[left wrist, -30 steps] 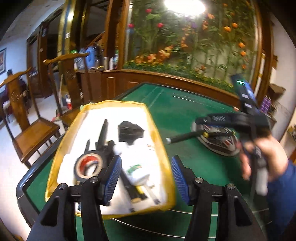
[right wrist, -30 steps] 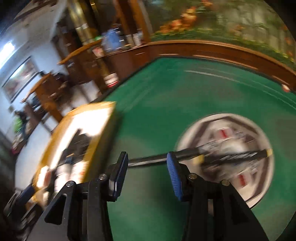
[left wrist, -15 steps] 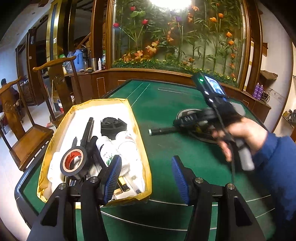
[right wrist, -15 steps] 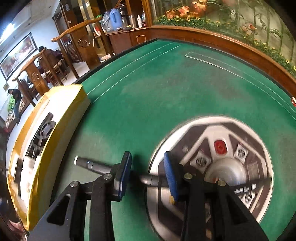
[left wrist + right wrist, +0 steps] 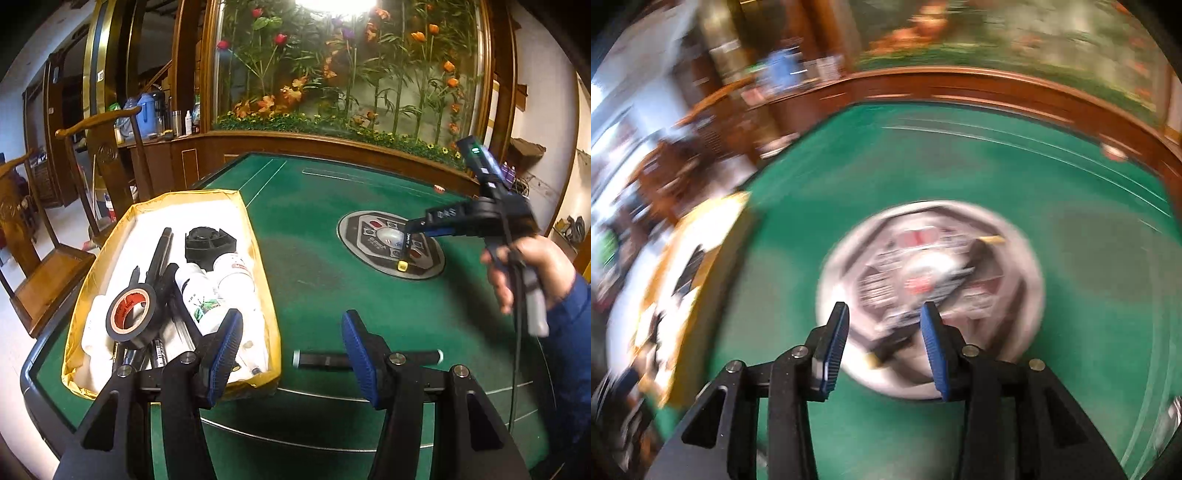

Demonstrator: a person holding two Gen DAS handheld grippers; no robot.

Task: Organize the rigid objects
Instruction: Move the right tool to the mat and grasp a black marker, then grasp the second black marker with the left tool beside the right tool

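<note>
Box (image 5: 258, 280) holds tape roll (image 5: 131, 317), bottles (image 5: 201, 295) (both grippers' fingers apart, right opening).

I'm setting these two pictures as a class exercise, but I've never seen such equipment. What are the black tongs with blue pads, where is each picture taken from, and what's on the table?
There is no robot. A person holds a two-finger gripper in each hand, and each gripper carries a wide-angle camera looking along its fingers. One picture looks from the left gripper, which is open and empty. It also shows the person's hand holding the other gripper.

The blurred picture looks from the right gripper. Its jaws are opening, and a black stick with yellow ends lies between them on the round control panel of the green table.

A yellow-rimmed tray holds a tape roll, white bottles and black parts. A black cylinder lies beside it.
</note>
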